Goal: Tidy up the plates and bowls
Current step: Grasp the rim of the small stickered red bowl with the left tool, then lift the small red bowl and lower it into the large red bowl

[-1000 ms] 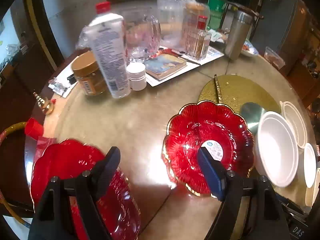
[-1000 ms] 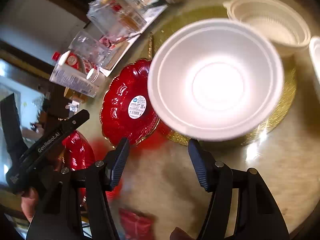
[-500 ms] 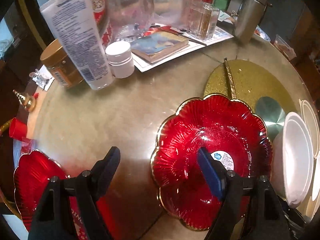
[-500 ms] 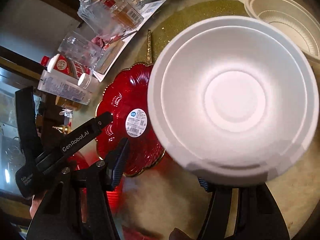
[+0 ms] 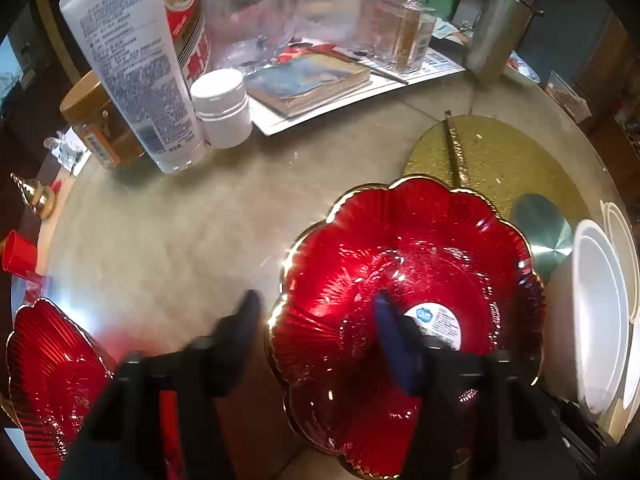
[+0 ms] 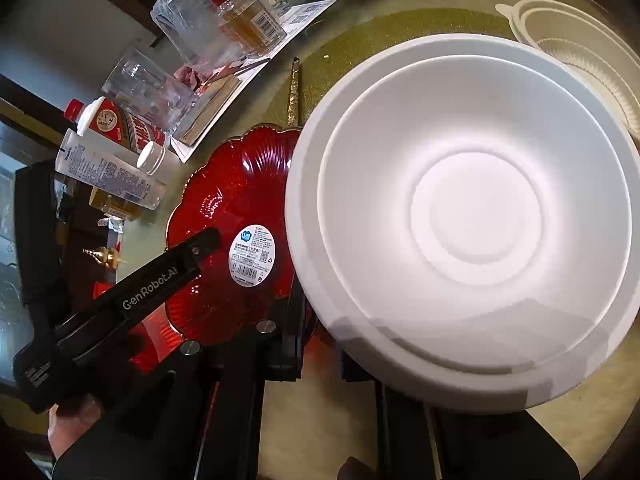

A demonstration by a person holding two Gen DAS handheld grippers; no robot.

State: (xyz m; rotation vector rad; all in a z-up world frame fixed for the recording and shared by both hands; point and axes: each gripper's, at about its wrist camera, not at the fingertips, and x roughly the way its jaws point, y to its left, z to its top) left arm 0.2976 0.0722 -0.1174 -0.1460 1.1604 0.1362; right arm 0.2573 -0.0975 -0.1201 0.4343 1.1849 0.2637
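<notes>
While left gripper (image 5: 316, 304) closing astride red plate (image 5: 420, 248) — right gripper (image 6: 320, 320) tight on bowl (image 6: 476, 216)

Left tool (image 5: 316, 320) angled steeply down, jaws closing; right tool (image 6: 316, 320) likewise down, jaws clamped together.

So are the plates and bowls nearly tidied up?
Not nearly. Nothing looks stacked yet. Right now the right gripper is shut on the rim of the white bowl, and the left gripper is closing over the edge of the red plate. Left to sort: another red plate at the table edge and a ribbed bowl behind.
</notes>
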